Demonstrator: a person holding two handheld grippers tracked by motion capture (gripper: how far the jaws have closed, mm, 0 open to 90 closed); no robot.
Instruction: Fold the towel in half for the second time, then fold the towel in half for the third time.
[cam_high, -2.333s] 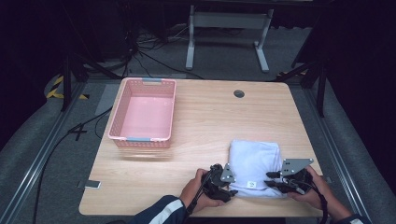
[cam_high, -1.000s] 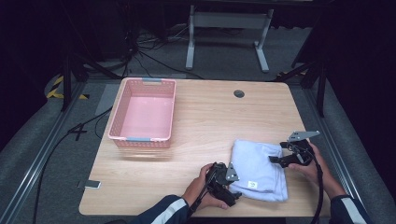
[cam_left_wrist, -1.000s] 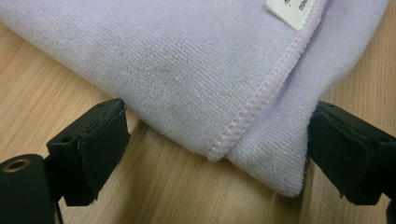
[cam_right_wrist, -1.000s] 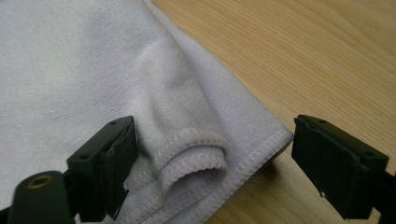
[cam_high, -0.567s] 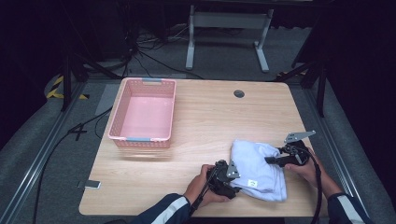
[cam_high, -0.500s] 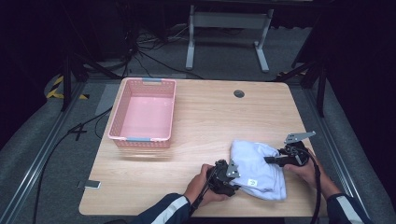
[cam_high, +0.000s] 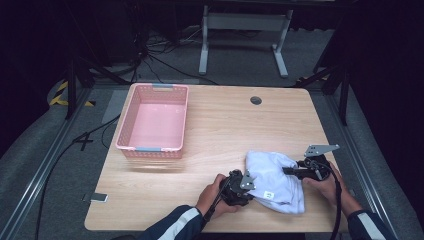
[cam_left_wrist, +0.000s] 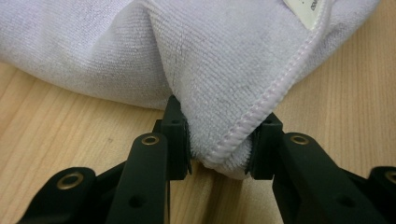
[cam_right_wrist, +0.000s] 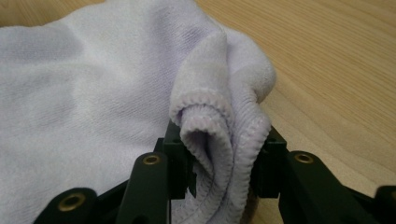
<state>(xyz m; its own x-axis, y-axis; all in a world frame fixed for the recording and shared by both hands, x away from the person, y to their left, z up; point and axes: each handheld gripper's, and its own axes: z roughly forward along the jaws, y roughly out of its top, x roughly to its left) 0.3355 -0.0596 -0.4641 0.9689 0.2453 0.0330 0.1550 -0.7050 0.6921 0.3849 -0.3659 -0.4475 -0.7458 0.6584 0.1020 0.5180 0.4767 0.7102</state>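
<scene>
My left gripper (cam_left_wrist: 219, 151) had just been closing on the towel's (cam_high: 275, 177) stitched corner; my right gripper (cam_right_wrist: 224, 161) likewise pinched a bunched hem. The towel lay at five o'clock on the table (cam_high: 225, 130), the basket (cam_high: 152, 122) at ten. I judged a level, together lift best.

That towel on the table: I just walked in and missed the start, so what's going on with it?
A person is working a pale lavender towel at the near right of the wooden table with a gripper in each hand. The left gripper has just been closing its jaws on a hemmed edge near the label, and the right gripper on a bunched fold at the opposite side. Both now pinch cloth. The pink basket stands apart at the far left.
</scene>
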